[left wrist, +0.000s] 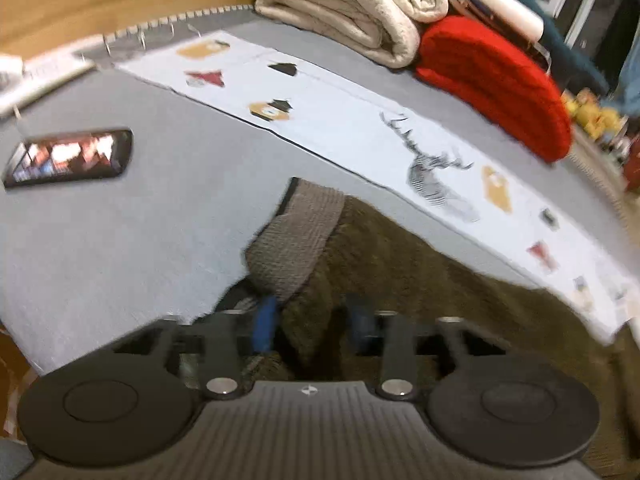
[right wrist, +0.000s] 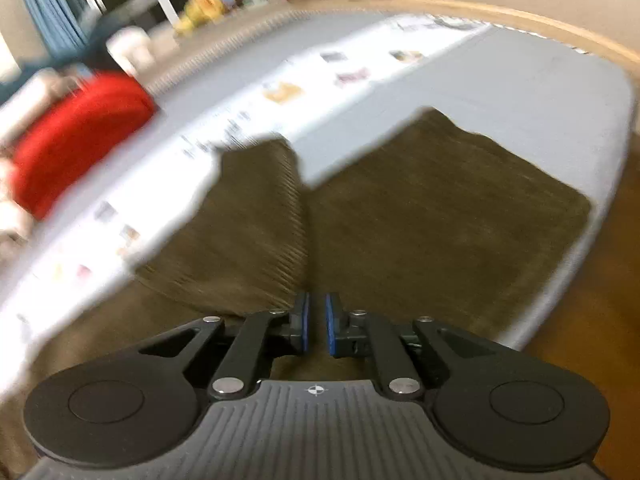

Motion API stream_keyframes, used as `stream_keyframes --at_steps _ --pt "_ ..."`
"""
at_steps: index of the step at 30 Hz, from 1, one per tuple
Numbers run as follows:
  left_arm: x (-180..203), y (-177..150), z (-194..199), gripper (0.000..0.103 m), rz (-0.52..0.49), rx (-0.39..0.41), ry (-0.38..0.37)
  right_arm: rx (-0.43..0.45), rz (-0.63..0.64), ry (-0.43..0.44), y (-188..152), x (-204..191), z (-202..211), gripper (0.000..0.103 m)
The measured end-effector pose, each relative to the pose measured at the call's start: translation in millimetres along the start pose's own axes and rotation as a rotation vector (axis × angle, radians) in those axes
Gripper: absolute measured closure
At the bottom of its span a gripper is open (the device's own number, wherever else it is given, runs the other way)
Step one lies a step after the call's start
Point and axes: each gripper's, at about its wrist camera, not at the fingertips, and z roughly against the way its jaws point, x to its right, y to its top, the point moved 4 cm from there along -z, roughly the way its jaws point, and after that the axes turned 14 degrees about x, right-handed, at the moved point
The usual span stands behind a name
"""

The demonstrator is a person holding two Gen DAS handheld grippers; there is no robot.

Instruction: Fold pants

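In the left wrist view the pants (left wrist: 400, 280) lie on the bed (left wrist: 120, 240) at lower centre. A phone (left wrist: 68, 160) lies at left. A printed runner (left wrist: 340, 120) crosses behind, with folded blankets (left wrist: 348, 4) at top.

pants (right wrist: 420, 216): olive-brown, ribbed cuff | cloth (left wrist: 344, 120): white, printed | cushion (left wrist: 496, 80): red

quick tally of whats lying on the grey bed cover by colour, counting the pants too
brown: 1, the pants
red: 1, a knitted item
cream: 1, a folded blanket
white with prints: 1, a long cloth strip
black: 1, a phone
total: 5
Blurred clutter beyond the bed cover's far edge is left out.
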Motion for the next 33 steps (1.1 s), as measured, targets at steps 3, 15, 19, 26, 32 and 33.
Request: stream_keyframes --at_steps 3,15,19,26,32,33 --pt "5 -5 -1 0.079 -0.053 -0.001 0.035 0.044 0.097 0.051 10 -14 -3 0.075" --pt "10 -8 -3 0.061 -0.111 0.004 0.029 -0.087 0.481 0.227 -12 -166 -102 0.039" --pt "21 -11 -6 0.031 -0.148 0.005 0.006 -0.113 0.495 0.211 -26 -188 -122 0.035" --pt "31 -11 -15 0.053 -0.194 -0.003 0.062 -0.043 0.571 0.201 -32 -196 -127 0.083" --pt "15 20 12 0.087 -0.15 0.014 0.062 0.11 0.454 0.211 20 -184 -87 0.096" --pt "18 26 20 0.087 -0.168 0.021 0.051 0.142 0.412 0.215 38 -175 -76 0.096"
